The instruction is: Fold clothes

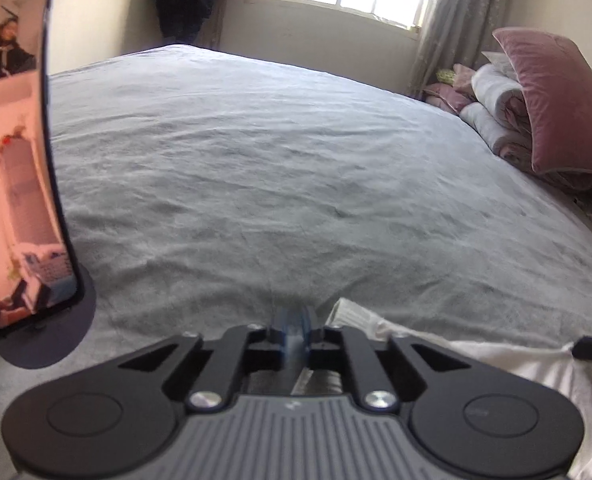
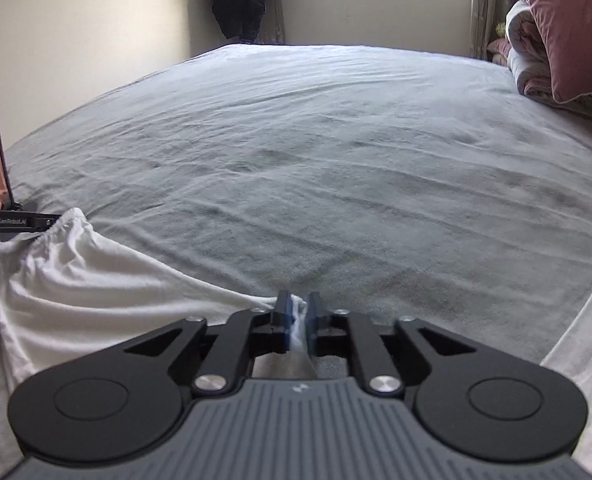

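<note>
Right wrist view shows my right gripper [image 2: 299, 322] clenched on a pinch of the white garment [image 2: 76, 276], which stretches across the grey bedsheet [image 2: 335, 152] to my left gripper [image 1: 294, 336], whose pads look pressed together, seemingly on another edge. I judge either thin pinch could slip if I pull the cloth taut, dropping a corner. Most of the garment hangs below both views, so its shape is unclear; a phone [image 1: 12, 152] stands at left.
</note>
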Demonstrator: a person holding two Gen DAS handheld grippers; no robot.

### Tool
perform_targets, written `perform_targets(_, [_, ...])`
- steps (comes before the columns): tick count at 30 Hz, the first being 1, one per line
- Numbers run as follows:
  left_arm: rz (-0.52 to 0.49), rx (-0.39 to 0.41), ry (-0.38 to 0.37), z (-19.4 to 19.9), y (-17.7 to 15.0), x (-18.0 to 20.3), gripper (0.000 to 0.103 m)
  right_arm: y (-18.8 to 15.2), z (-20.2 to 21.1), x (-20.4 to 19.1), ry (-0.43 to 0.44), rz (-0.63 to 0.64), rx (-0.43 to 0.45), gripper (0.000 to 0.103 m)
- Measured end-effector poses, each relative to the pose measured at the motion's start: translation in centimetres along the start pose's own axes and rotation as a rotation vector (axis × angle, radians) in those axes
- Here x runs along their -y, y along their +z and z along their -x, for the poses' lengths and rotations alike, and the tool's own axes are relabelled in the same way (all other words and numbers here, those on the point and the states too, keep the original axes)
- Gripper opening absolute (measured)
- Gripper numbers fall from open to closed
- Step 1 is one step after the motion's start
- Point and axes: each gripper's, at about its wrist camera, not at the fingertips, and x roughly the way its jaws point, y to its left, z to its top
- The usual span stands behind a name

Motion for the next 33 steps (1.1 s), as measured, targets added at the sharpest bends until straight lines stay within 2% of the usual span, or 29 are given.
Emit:
perform_targets(1, [0.005,0.008,-0.007,0.4,0.2,0.2,0.032,0.1,0.6,0.2,-0.006,-0.002,0.003,0.028])
perform_targets(4, [0.021,0.029,-0.035,1.5,0.7,0.8,0.036,0.1,2.4,1.6,-0.026,-0.025,0.006,0.032])
perform_targets(8, [0.030,0.001,-0.097,1.7,1.1,2.6,0.044,-0.2,4.6,3.3,-0.076,-0.063,-0.008,0.033])
perform_targets(11, [0.000,-0.031,-0.154,1.8,1.0,4.7,0.048,-0.6,6.4,4.4,-0.118,-0.084,-0.013,0.040])
perform_targets(16, [-0.083,-0.063,-0.248,2.7,0.4,9.0,0.050,-1.4,9.7,6.5,-0.168,-0.126,-0.008,0.043])
perform_targets(21, [-0.084,-0.137,-0.339,2.7,-0.1,13.1,0.051,-2.7,12.0,9.5,-0.151,-0.197,0.032,0.045])
perform_targets(29, [-0.083,-0.228,-0.450,1.0,-0.9,21.0,0.051,-4.4,12.5,14.7,-0.164,-0.290,-0.036,0.046])
perform_targets(33, [-0.107,-0.286,-0.474,-1.2,-2.1,25.6,0.051,-5.7,13.7,17.1,-0.193,-0.338,-0.047,0.048])
